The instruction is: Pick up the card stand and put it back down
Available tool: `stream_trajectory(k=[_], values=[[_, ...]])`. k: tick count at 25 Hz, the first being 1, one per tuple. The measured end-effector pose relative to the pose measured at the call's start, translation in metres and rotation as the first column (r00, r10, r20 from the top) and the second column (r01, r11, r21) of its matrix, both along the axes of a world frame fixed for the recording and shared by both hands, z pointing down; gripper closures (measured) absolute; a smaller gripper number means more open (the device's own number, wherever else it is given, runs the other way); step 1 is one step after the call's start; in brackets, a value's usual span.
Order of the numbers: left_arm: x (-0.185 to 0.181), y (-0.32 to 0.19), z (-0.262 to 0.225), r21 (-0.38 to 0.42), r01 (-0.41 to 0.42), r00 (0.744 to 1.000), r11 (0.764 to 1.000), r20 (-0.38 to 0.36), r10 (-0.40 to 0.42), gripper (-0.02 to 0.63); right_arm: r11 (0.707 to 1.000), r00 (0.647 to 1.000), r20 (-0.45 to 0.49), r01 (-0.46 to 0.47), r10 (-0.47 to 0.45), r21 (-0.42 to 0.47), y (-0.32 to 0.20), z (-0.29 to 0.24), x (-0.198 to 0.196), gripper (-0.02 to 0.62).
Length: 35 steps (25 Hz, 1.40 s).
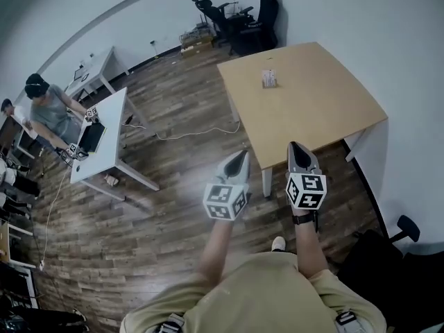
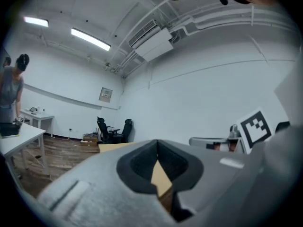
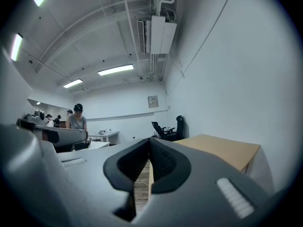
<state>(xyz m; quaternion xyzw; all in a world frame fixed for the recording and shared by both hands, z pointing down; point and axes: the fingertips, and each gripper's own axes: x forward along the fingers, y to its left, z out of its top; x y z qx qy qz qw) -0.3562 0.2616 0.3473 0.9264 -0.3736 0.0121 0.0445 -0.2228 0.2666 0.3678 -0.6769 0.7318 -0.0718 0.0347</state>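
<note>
The card stand [image 1: 269,78] is a small pale upright piece on the far part of the light wooden table [image 1: 312,109]. Both grippers hover over the floor near the table's front corner, well short of the stand. My left gripper [image 1: 241,155] is shut with nothing in it; in its own view the jaws [image 2: 157,144] meet at the tip with only table showing behind. My right gripper [image 1: 297,147] is also shut and empty, its tip [image 3: 149,143] pointing along the table [image 3: 222,150]. Neither gripper view shows the card stand.
A white desk [image 1: 104,137] stands at the left with a person [image 1: 48,109] working at it. Black office chairs [image 1: 236,19] stand by the far wall. A cable [image 1: 194,132] lies on the wood floor. Another chair [image 1: 402,227] is at the lower right.
</note>
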Motion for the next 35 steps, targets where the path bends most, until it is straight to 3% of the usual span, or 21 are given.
stream_trajectory(k=[6, 13, 21, 28, 35], values=[[0.070, -0.041, 0.013, -0.006, -0.031, 0.999, 1.000, 0.032, 0.031, 0.606, 0.998, 0.998, -0.017, 0.066, -0.066, -0.024, -0.041, 0.012, 0.041, 0.589], [0.110, -0.075, 0.046, -0.063, -0.038, 0.997, 0.997, 0.068, 0.042, 0.606, 0.991, 0.997, 0.018, 0.079, -0.078, -0.111, -0.078, 0.050, 0.072, 0.589], [0.127, -0.211, 0.081, -0.104, -0.064, 0.997, 0.993, 0.039, 0.069, 0.606, 0.982, 0.996, -0.023, 0.082, -0.088, -0.168, -0.194, 0.080, 0.075, 0.589], [0.135, -0.333, 0.056, -0.057, -0.111, 0.994, 0.992, 0.003, 0.111, 0.606, 0.998, 0.995, -0.104, -0.021, 0.015, -0.053, -0.305, 0.028, 0.086, 0.589], [0.120, -0.406, 0.071, -0.049, -0.191, 0.982, 0.980, -0.005, 0.191, 0.607, 0.987, 0.995, -0.074, -0.079, 0.070, -0.137, -0.381, 0.052, 0.079, 0.589]])
